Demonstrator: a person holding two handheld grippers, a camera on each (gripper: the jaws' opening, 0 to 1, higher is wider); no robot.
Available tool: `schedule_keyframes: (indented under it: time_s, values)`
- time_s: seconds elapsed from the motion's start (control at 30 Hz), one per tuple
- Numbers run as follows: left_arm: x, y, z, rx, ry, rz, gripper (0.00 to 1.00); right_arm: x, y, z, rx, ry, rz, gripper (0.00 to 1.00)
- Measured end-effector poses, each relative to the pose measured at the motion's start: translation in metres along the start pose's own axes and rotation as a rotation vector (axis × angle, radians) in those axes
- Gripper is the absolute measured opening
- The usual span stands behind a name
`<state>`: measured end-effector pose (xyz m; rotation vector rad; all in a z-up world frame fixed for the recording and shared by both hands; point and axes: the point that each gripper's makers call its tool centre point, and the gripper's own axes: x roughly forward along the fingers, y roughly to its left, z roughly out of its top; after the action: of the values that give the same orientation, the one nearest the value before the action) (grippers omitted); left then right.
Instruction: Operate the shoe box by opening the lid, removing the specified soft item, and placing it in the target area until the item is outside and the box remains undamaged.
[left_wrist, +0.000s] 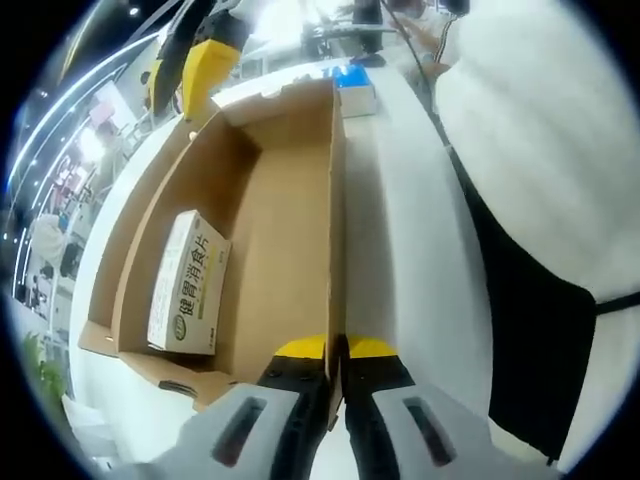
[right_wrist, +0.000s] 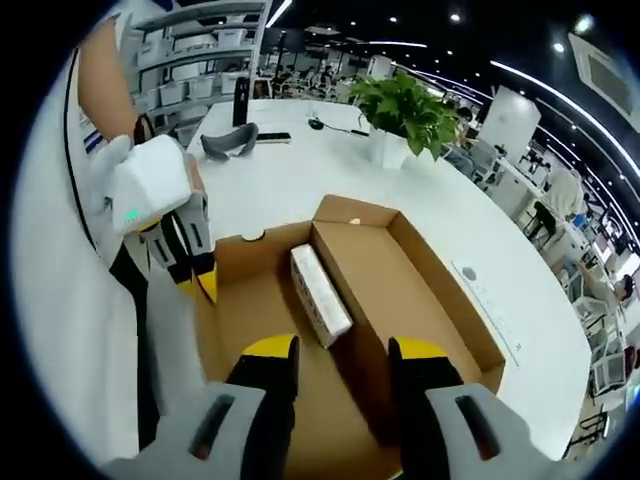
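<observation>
While the shoe box (right_wrist: 400, 280) stands open on the white table (right_wrist: 300, 180), the left gripper (left_wrist: 336, 352) has its jaws pressed together on the thin cardboard wall of the box, at 6 o'clock in the left gripper view. The right gripper (right_wrist: 342, 352) hangs above the box interior with jaws well apart and nothing between them. A small white packet (right_wrist: 320, 293) lies inside the box, against the inner wall, just beyond the right jaws toward 12 o'clock; in the left gripper view it sits at 9 o'clock on the box floor.

Risks noted:
- The pinch on the wall may crease or tear the cardboard if the left gripper pulls or twists
- A descent by the right gripper may strike the wall beside the packet, since the packet lies tight to it
- A grasp too near one end may let the packet tip and fall back

A potted plant (right_wrist: 405, 115) stands well apart at 12 o'clock
</observation>
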<state>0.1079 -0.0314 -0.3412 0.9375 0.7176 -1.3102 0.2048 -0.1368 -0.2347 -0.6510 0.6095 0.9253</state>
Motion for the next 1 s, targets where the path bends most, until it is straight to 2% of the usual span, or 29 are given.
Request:
schedule_keyframes:
  time_s: [0.13, 0.23, 0.5, 0.6, 0.63, 0.7, 1.0]
  values:
    - [0.0, 0.0, 0.0, 0.005, -0.001, 0.001, 0.03, 0.006, -0.003, -0.001, -0.022, 0.018, -0.013, 0.35]
    - [0.0, 0.0, 0.0, 0.005, 0.0, 0.003, 0.03, 0.012, 0.005, -0.002, -0.048, 0.033, 0.024, 0.37]
    - [0.0, 0.0, 0.001, 0.005, -0.002, 0.004, 0.03, 0.027, 0.018, 0.012, -0.091, 0.006, 0.041, 0.36]
    - [0.0, 0.0, 0.001, 0.008, -0.004, 0.008, 0.03, 0.033, 0.023, 0.013, -0.088, 0.001, 0.064, 0.34]
    - [0.0, 0.0, 0.001, 0.01, -0.005, 0.008, 0.03, 0.036, 0.025, 0.012, -0.096, 0.002, 0.076, 0.31]
    - [-0.001, 0.0, 0.001, 0.011, -0.005, 0.006, 0.03, 0.043, 0.026, 0.007, -0.12, 0.031, 0.088, 0.27]
    - [0.0, 0.0, 0.001, 0.014, -0.009, 0.015, 0.04, 0.063, 0.03, 0.013, -0.186, 0.042, 0.112, 0.27]
